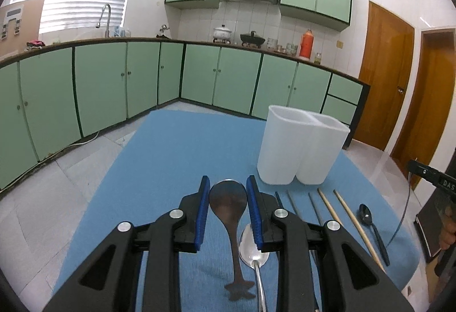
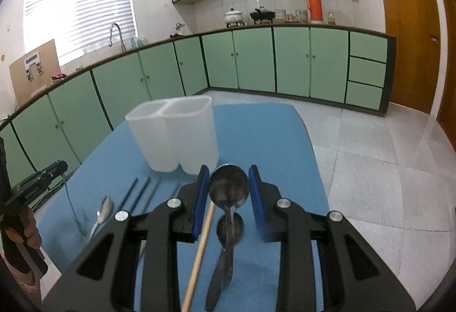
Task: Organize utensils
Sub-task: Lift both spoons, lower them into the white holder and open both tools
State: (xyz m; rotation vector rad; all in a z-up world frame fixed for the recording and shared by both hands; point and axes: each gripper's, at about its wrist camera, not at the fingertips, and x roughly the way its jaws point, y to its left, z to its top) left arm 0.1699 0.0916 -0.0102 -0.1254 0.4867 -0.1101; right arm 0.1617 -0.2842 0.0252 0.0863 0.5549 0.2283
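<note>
Now left gripper (image 1: 228,183) clamps paddle (image 1: 228,206) by bowl, right gripper (image 2: 228,173) clamps spoon (image 2: 228,189) likewise. Long axes hang downward. Holder (image 1: 287,149) ahead, between both, right nearer.

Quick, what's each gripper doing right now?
Left gripper: closed on the dark paddle.
Right gripper: closed on the metal spoon.

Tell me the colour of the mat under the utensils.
Blue mat; clearest in the left wrist view.
</note>
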